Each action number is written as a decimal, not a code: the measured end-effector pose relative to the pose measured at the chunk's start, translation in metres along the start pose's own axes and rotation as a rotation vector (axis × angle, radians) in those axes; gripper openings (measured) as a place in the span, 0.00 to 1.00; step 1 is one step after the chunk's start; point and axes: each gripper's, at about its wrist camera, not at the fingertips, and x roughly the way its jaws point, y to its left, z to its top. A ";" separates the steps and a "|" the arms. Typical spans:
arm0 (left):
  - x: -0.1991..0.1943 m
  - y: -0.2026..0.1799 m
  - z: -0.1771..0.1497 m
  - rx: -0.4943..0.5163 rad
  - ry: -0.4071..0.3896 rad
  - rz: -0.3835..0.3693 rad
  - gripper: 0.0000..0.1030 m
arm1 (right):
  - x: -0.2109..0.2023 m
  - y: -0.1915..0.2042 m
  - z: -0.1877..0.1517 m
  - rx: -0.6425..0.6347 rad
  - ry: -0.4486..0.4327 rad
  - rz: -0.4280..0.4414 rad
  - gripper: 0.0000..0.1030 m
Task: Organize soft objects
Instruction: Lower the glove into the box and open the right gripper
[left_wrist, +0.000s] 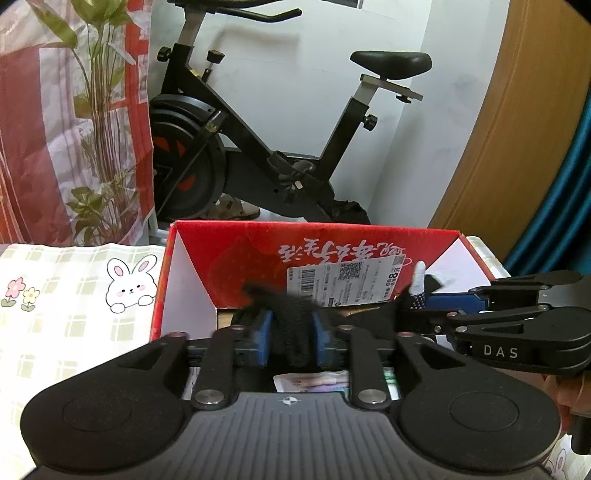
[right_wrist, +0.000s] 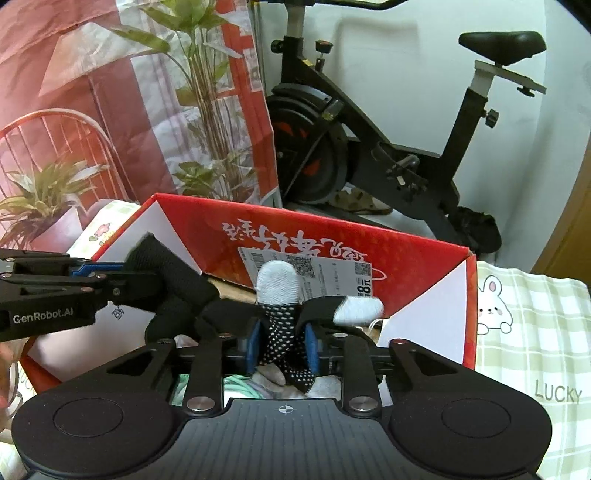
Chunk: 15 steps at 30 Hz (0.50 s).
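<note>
Black knitted glove (right_wrist: 177, 280) with white fingertips and a white-dotted palm hangs stretched between both tools above the open red cardboard box (right_wrist: 406, 258). At its left end, the left gripper (left_wrist: 291, 332) pinches the plain black cuff between blue pads. At its right end, the right gripper (right_wrist: 282, 347) clamps the dotted palm, white fingertips sticking up past it. Checked bunny-print tablecloth (right_wrist: 535, 332) lies right of the box.

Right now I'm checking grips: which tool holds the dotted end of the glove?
The right tool; it pinches the glove's white-dotted end, the left tool the plain black end.
</note>
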 end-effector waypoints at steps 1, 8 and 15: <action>-0.002 0.000 0.000 0.000 -0.008 0.003 0.42 | -0.002 0.000 0.000 -0.001 -0.003 -0.005 0.32; -0.021 -0.001 0.002 -0.003 -0.040 0.013 0.62 | -0.024 0.002 0.001 -0.015 -0.056 -0.040 0.56; -0.050 -0.004 -0.002 -0.012 -0.087 0.015 0.96 | -0.056 0.007 -0.001 -0.017 -0.113 -0.051 0.88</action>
